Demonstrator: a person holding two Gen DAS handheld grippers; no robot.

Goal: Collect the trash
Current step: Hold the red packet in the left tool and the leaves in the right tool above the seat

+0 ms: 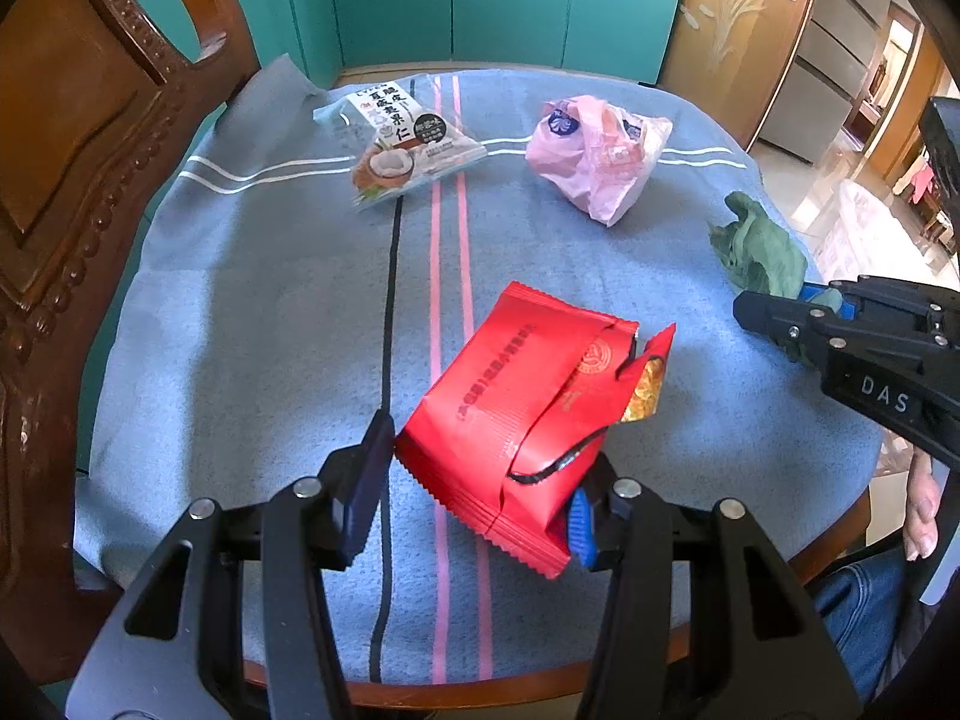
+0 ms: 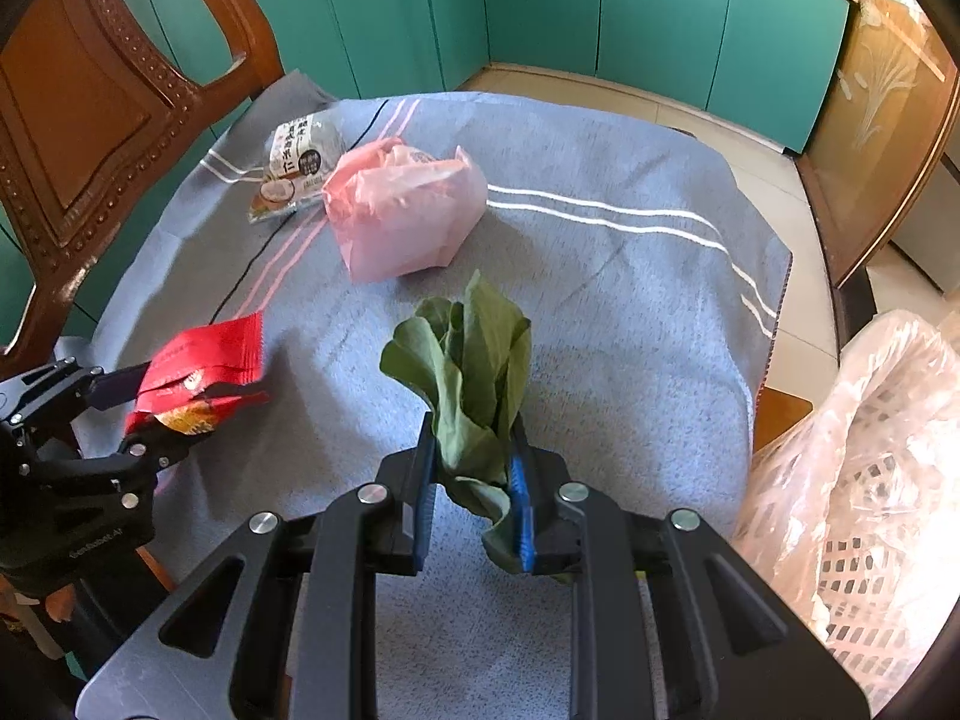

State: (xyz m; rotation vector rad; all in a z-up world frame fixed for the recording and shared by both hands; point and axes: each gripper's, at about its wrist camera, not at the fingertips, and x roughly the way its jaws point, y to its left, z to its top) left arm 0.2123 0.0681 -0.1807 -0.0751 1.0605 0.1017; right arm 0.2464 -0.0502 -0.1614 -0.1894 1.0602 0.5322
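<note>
My left gripper is shut on a torn red snack packet, held just above the blue cloth; the packet also shows in the right wrist view. My right gripper is shut on a bunch of wilted green leaves, whose stems are pinched between the blue pads. In the left wrist view the same leaves stick out of the right gripper at the table's right edge. A white coconut snack packet and a crumpled pink plastic bag lie at the far side.
A blue striped cloth covers the round wooden table. A carved wooden chair stands at the left. A plastic-lined basket sits off the table's right edge. Teal cabinets line the back. A person's hand shows at the right.
</note>
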